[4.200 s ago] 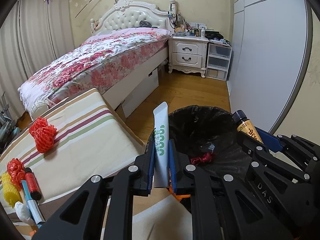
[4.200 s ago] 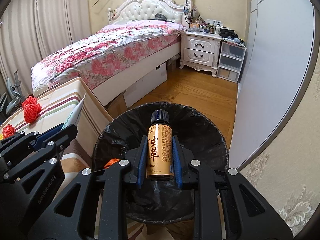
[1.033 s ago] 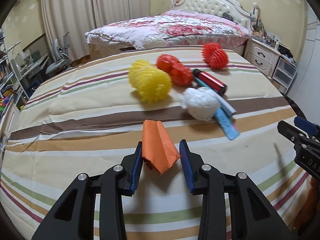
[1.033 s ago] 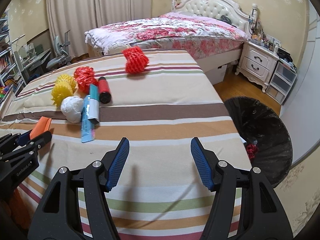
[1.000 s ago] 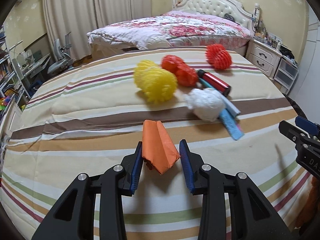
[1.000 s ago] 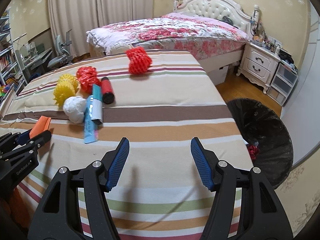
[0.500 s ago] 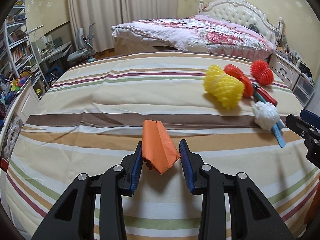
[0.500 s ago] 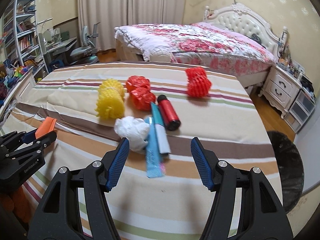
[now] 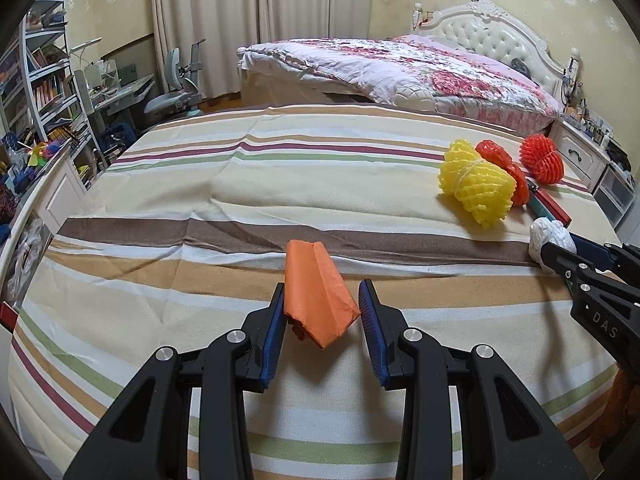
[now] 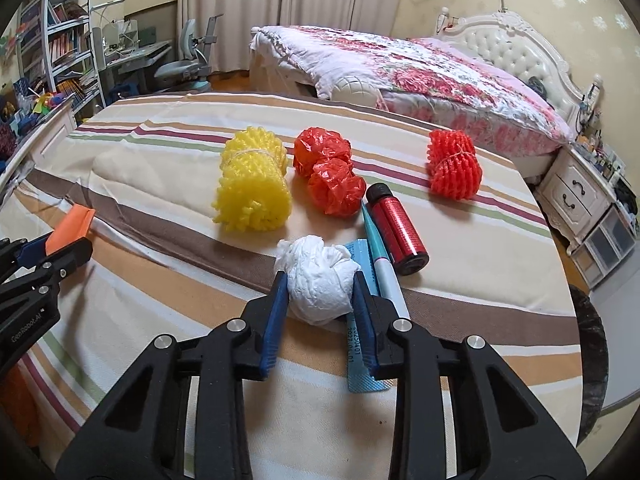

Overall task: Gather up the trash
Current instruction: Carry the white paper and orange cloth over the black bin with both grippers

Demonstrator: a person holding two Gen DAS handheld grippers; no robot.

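My left gripper [image 9: 322,289] is shut on a folded orange paper piece [image 9: 316,280], held just above the striped bedcover [image 9: 200,184]. From the right wrist view that orange piece [image 10: 74,222] pokes out of the left gripper [image 10: 60,246] at the left edge. My right gripper [image 10: 320,280] has its jaws closing on a crumpled white tissue ball [image 10: 320,276], and both pads press its sides as it rests on the cover. In the left wrist view the right gripper [image 9: 560,250] and the tissue ball [image 9: 546,236] show at the far right.
Behind the tissue lie a yellow foam net [image 10: 254,186], a red plastic bag [image 10: 330,172], a red foam net [image 10: 454,164], a red bottle [image 10: 396,228], a teal tube [image 10: 380,256] and a blue strip [image 10: 360,356]. A black-lined bin [image 10: 592,344] stands past the right edge.
My right gripper swung left over the pile, came down on the white tissue ball and narrowed its jaws onto it. The left gripper shifted left, still holding the orange piece.
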